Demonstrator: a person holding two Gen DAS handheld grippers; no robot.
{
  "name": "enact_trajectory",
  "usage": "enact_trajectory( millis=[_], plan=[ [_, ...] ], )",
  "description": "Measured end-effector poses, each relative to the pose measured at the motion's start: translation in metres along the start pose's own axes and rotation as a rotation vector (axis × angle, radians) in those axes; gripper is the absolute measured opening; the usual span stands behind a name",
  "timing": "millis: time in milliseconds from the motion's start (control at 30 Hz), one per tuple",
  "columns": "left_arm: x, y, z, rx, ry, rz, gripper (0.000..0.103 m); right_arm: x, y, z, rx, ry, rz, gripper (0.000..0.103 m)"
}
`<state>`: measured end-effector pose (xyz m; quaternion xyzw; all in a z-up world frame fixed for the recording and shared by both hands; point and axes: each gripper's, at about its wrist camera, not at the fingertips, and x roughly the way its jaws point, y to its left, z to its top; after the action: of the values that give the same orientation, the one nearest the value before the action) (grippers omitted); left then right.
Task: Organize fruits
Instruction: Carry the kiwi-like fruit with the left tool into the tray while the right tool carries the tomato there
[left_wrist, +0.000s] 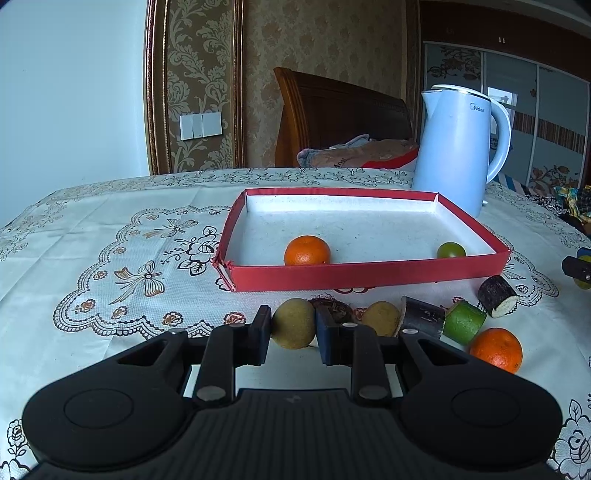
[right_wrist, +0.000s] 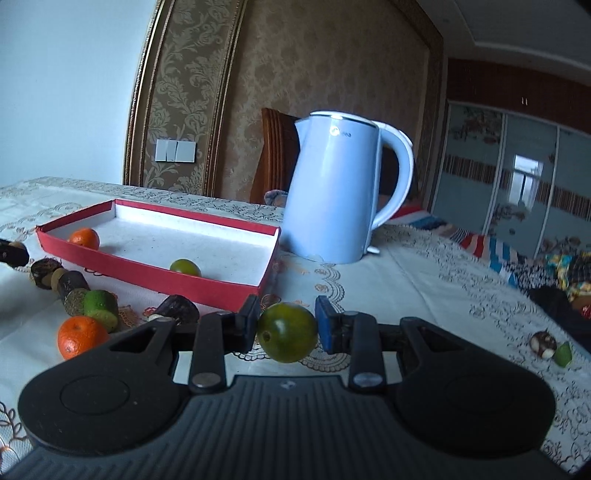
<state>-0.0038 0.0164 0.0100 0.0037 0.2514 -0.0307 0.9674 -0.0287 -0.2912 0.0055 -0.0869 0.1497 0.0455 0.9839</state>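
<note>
My left gripper is shut on a yellow-brown round fruit just in front of the red tray. Inside the tray lie an orange and a small green fruit. My right gripper is shut on a dark green round fruit, held above the tablecloth right of the red tray. Loose on the cloth lie another orange, a green cylinder piece, dark cylinder pieces and a second yellowish fruit.
A pale blue electric kettle stands behind the tray's right corner. Two small fruit pieces lie far right on the cloth. A wooden headboard and bedding sit beyond the table. The patterned tablecloth spreads left of the tray.
</note>
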Motion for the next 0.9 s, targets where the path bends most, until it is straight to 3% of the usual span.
enact_trajectory(
  millis=[500,900],
  plan=[
    [0.039,-0.011,0.053,-0.016,0.006,-0.016,0.025,0.071,0.019,0.048,0.078,0.089,0.108,0.03],
    [0.104,-0.02,0.082,-0.043,0.062,0.024,0.025,0.143,0.039,0.066,0.128,0.177,0.076,0.03]
  ],
)
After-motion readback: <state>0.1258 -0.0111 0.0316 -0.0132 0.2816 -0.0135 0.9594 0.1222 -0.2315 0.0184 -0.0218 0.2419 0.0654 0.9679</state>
